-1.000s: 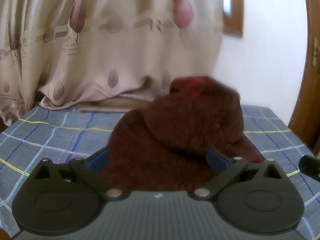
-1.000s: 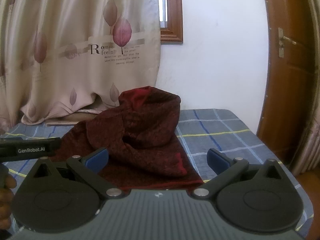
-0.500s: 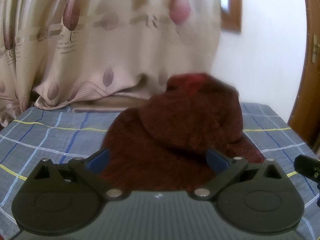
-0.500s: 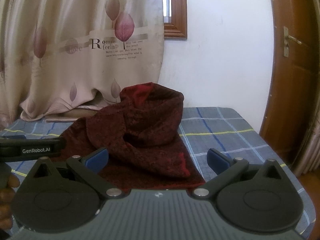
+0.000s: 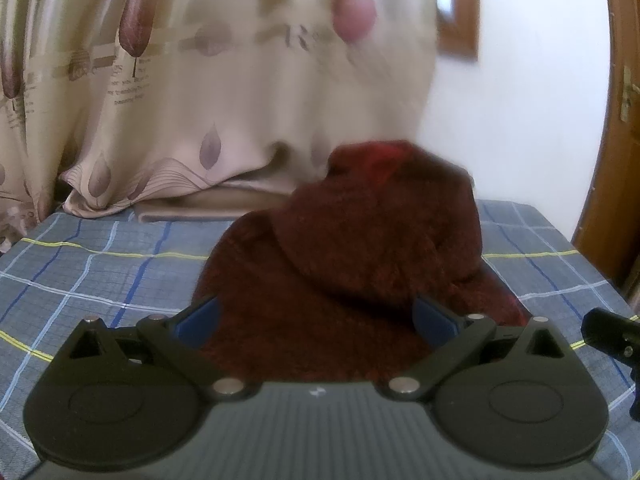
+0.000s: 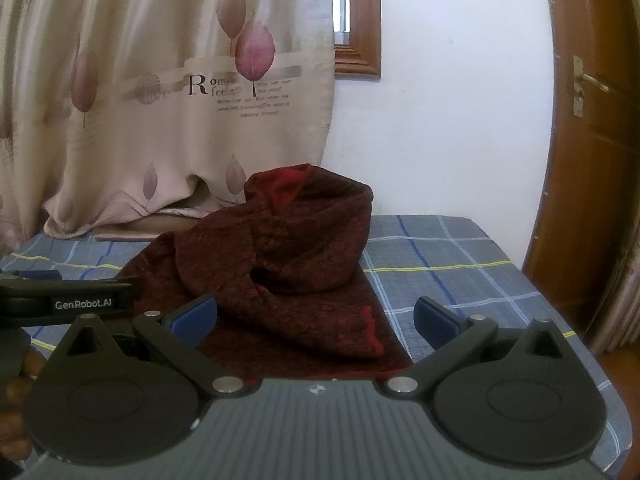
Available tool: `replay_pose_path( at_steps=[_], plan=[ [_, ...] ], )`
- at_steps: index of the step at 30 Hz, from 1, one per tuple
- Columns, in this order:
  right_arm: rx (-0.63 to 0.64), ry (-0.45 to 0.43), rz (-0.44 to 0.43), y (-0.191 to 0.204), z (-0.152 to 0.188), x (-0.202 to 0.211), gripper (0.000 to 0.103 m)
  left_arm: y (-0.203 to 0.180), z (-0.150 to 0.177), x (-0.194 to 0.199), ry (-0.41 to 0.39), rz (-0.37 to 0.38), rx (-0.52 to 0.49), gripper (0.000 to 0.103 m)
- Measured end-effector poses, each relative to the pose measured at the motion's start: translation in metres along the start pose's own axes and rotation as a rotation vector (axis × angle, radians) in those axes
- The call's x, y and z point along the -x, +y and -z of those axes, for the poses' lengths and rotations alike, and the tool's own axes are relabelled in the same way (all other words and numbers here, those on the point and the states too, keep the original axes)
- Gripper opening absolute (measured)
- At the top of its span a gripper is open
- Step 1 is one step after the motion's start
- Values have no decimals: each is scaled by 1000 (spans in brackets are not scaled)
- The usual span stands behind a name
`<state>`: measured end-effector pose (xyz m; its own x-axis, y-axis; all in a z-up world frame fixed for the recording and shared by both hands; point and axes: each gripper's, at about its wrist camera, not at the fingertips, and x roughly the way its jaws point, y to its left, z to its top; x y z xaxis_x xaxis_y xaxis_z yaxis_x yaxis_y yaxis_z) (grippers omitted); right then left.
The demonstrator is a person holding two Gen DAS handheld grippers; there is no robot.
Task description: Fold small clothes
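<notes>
Your left gripper [image 5: 316, 316] spread wide, your right gripper [image 6: 316, 316] spread too, neither pinching anything, dark red garment [image 6: 280, 256] heaped just beyond both on the blue checked bed [image 6: 440, 252], curtain [image 6: 160, 80] behind the garment

Soft daylight comes thru the window [image 6: 357, 20] & the thin curtain [image 6: 168, 92], so the white wall [image 6: 460, 100] looks bright, w/ no hard shadows or glare. The left wrist pic is blurry, esp. the curtain [image 5: 224, 80] up top & the dark red cloth [image 5: 360, 248], but the right wrist pic is sharp enough to read curtain letters. Both pics bend at the edges, so the door [image 6: 592, 140] looks curved, & corners go dark.
</notes>
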<state>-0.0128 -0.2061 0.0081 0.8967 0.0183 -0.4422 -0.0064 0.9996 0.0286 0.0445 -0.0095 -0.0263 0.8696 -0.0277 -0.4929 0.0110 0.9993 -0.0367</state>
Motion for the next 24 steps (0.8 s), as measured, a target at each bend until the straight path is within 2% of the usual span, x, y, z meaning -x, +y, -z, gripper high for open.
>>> replay_pose_path(
  at_steps=[24],
  plan=[
    [-25,14,-8,-10,2,-5,103,-15,-4,-23,45,27,-14,103]
  ],
)
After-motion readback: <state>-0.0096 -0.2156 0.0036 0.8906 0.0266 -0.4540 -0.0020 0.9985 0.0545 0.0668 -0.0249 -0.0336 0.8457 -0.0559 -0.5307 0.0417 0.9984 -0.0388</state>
